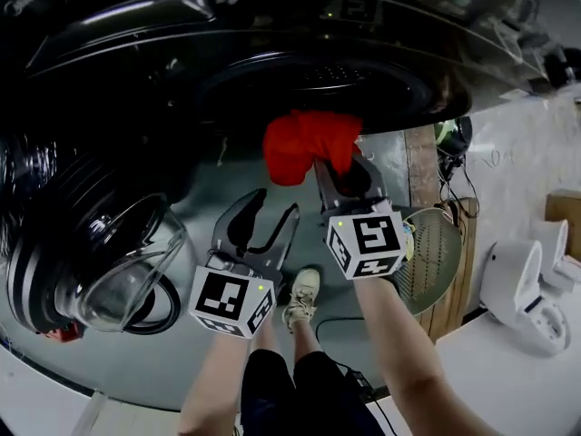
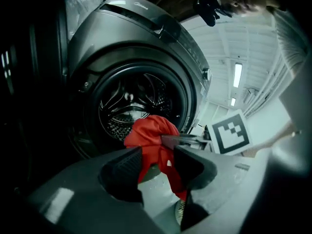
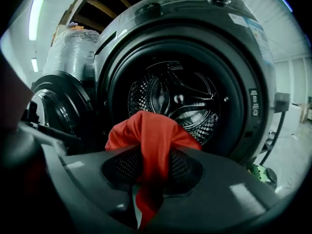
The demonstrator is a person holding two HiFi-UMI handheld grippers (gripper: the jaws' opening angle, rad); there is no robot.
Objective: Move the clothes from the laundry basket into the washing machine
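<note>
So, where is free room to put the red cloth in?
The drum, inside its round rim, looks empty. Crowded just before it: the red cloth held by the right gripper, with the open left gripper beside.

Dim overall, exposes for dark metal. Strong fisheye bend in all three views, black vignette round both gripper views. Blows out on the ceiling tube light (image 2: 237,75) and the pale floor (image 1: 522,166). Glare streaks along the washing machine (image 1: 272,34) casing, soft reflections on the door glass (image 1: 127,271). Drum (image 3: 175,99) holes sharp, red garment (image 3: 148,138) saturated and crisp. Near jaws soft, out of focus, deep shadow beneath.
</note>
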